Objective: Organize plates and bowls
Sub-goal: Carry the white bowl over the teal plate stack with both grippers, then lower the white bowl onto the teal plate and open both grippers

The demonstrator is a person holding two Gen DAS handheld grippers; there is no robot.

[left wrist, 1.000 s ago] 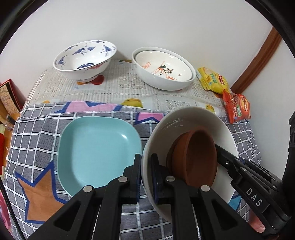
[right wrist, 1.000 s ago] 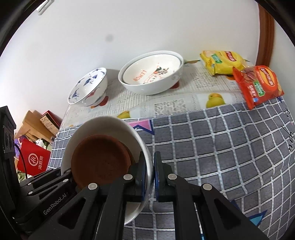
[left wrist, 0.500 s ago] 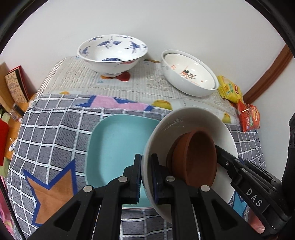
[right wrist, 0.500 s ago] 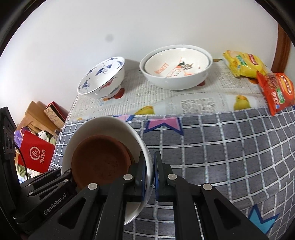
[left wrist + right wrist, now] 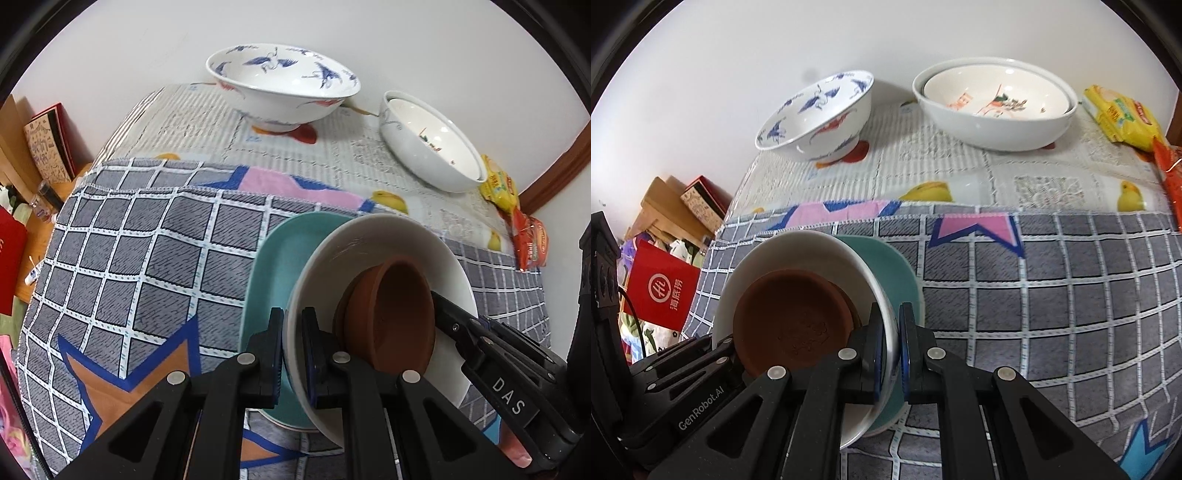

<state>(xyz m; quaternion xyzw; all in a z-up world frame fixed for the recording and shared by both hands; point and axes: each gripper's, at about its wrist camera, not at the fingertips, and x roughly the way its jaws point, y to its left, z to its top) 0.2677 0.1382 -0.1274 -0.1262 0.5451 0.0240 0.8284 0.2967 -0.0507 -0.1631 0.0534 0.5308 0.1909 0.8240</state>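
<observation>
Both grippers grip a white plate [image 5: 373,240] by opposite rims, with a brown clay saucer [image 5: 391,317] lying in it. My left gripper [image 5: 292,336] is shut on the plate's left rim. My right gripper [image 5: 891,332] is shut on its right rim [image 5: 827,240]; the saucer [image 5: 794,321] shows there too. The plate hovers over a teal square plate [image 5: 273,269] on the checked cloth, which also shows in the right wrist view [image 5: 897,273]. A blue-patterned bowl [image 5: 282,85] and two nested white bowls [image 5: 432,144] stand at the back.
Yellow [image 5: 1119,114] and red [image 5: 1171,173] snack packets lie at the back right. A newspaper-print cover [image 5: 960,166] lies under the bowls. Boxes and a red bag [image 5: 661,291] sit off the table's left edge. A wall is behind.
Both grippers have carried the white plate with the saucer leftward, from beside the teal plate to over it. The grips have not changed.
</observation>
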